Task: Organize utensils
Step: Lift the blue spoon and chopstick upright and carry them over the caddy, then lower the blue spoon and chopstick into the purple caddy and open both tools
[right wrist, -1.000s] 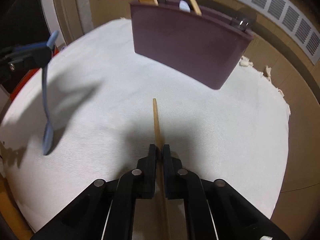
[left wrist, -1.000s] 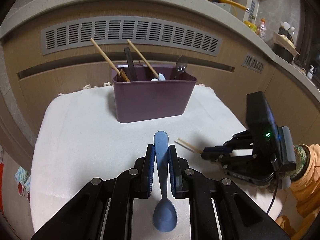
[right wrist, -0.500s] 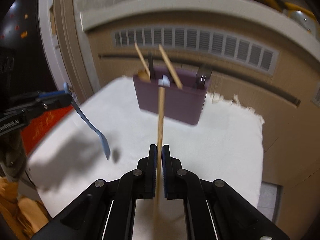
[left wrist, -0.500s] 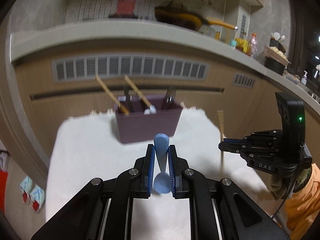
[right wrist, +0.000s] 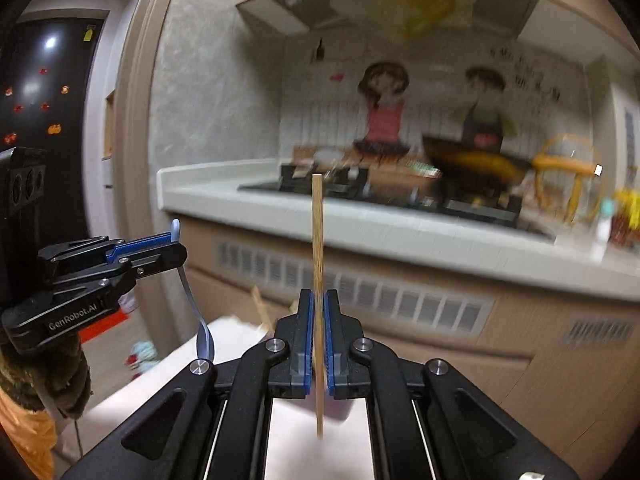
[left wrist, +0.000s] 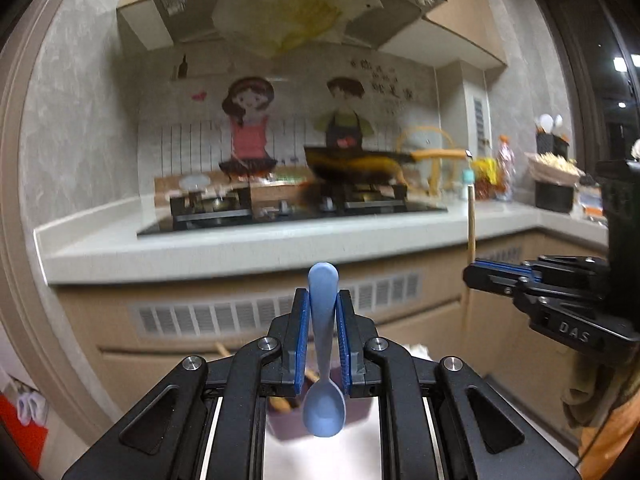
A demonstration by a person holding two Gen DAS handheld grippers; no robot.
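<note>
Left tongs [left wrist: 323,332]: I gripped the slim blue plastic spoon [left wrist: 323,380] (bowl down).
Right tongs [right wrist: 318,336]: I pinched the upright wooden chopstick [right wrist: 317,240].

A pale stone kitchen bench [left wrist: 240,248] carried a black glass gas hob [left wrist: 288,208], on which a dark frying pan with an orange handle [left wrist: 360,162] sat. Behind it a cartoon wall sticker of two cooks [left wrist: 296,120] covered the backsplash, under a grey range hood [left wrist: 292,4]. Slatted grey vents [left wrist: 224,316] lined the beige cabinet front.
</note>
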